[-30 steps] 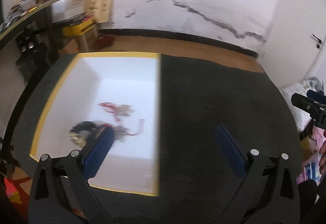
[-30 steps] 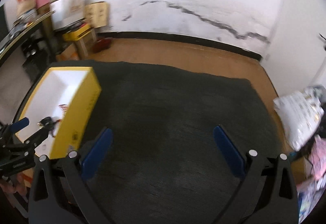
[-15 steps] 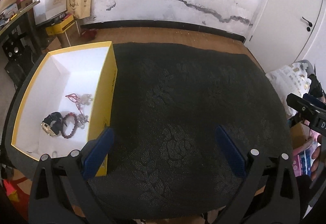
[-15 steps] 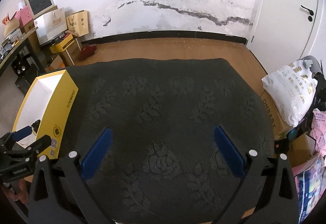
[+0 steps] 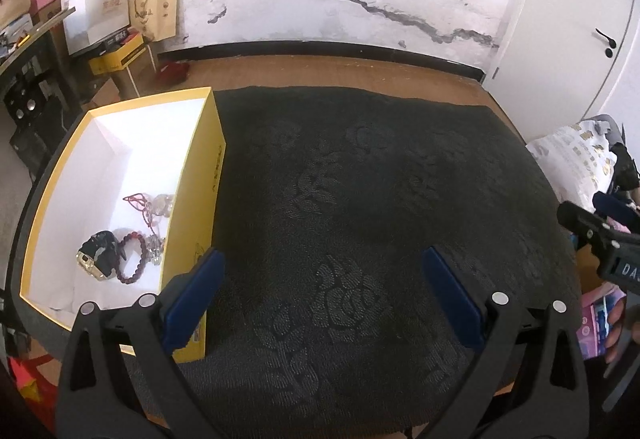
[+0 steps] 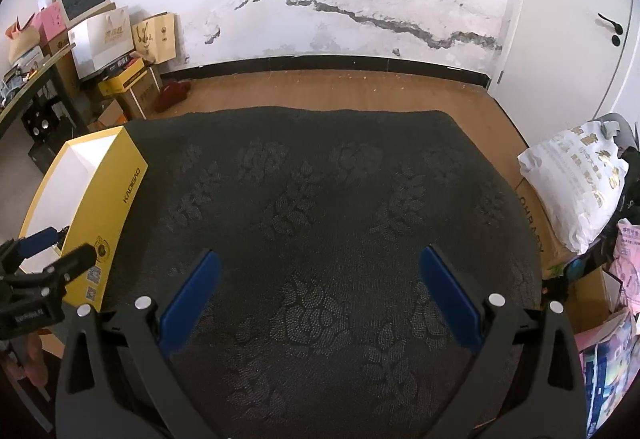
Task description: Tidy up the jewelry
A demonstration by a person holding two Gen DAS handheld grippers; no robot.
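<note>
On the dark cloth (image 5: 360, 207): yellow box (image 5: 202, 175), at its left edge
Jewelry: watch (image 5: 94, 255), bead bracelet (image 5: 134, 259), pink ribbon piece (image 5: 140, 201), all inside box
Left gripper (image 5: 320, 291): jaws wide apart, empty
Right gripper (image 6: 318, 289): jaws wide apart, empty

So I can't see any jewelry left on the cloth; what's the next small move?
Probably pull both open grippers, left and right, back and stop: the watch, bracelet and pink piece lie in the yellow box, and the cloth looks bare.
</note>
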